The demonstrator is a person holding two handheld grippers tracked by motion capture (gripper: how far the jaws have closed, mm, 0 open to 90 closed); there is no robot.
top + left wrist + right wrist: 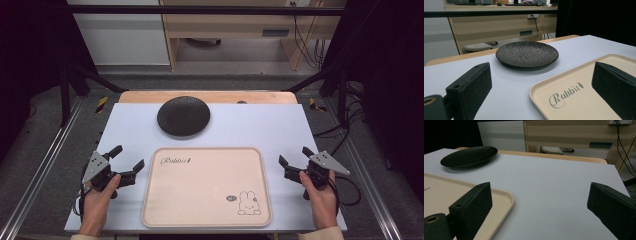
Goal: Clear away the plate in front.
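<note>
A white table (280, 125) takes up the middle of the high view. On it, low and centre in the frame, lies a beige tray (207, 186) with rounded corners, the word "Rabbit" printed near its upper left corner and a small rabbit drawing (248, 203) near its lower right. Above the tray, toward the upper middle, sits a dark textured plate (183, 115), well apart from the tray.

The left gripper (127, 157) is at the lower left of the frame, just beside the tray's left edge, held in the person's left hand (97, 197). Its 2 jaws are spread wide with nothing between them.

The right gripper (295, 156) is at the lower right, near the tray's right edge, in the right hand (320, 197). Its jaws are also spread apart and hold nothing.
</note>
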